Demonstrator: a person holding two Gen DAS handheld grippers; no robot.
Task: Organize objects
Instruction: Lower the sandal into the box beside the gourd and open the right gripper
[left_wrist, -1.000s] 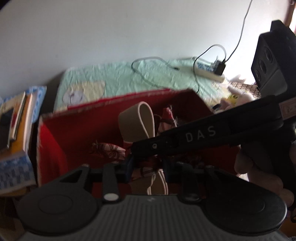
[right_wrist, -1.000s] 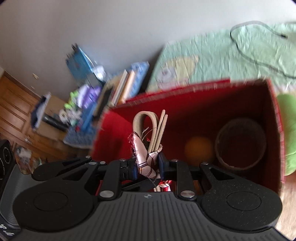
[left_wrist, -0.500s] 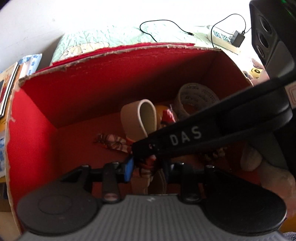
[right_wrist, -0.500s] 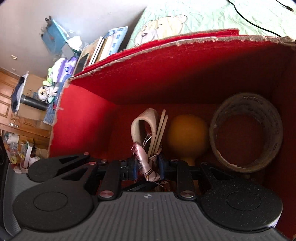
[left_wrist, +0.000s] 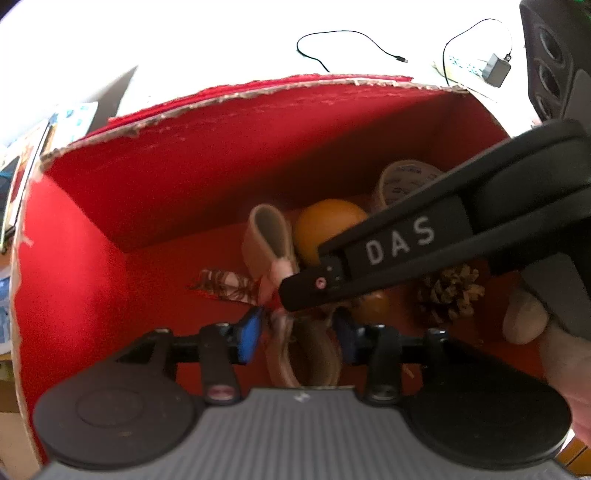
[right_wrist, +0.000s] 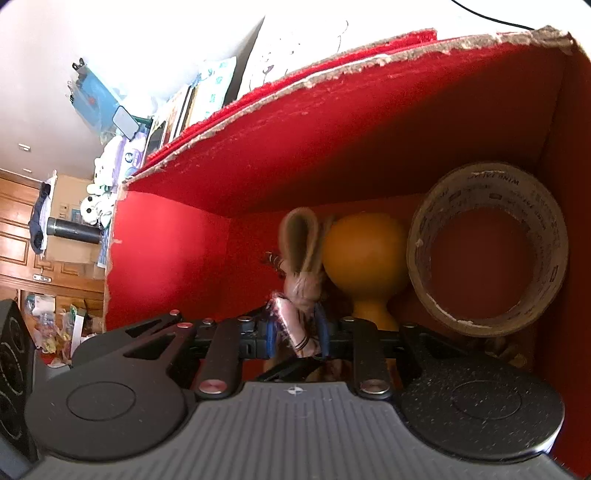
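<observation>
1. left wrist view: the left gripper (left_wrist: 295, 334) is opening, its blue pads now off the beige strap bundle (left_wrist: 280, 273) it pinched a second ago.
2. bundle sits low inside the red box (left_wrist: 221, 155), beside the orange gourd (left_wrist: 328, 225).
3. right gripper (right_wrist: 295, 334) is opening slightly, pads still on the bundle's ribbon; release looks underway.

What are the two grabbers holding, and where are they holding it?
The right hand-held gripper pinches the beige looped strap bundle at its patterned cloth-wrapped end. The left hand-held gripper is opening, its pads off the bundle between them.

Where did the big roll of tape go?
The tape roll is inside the red box, on the right of the right wrist view, in the far right corner, beside the orange gourd.
</observation>
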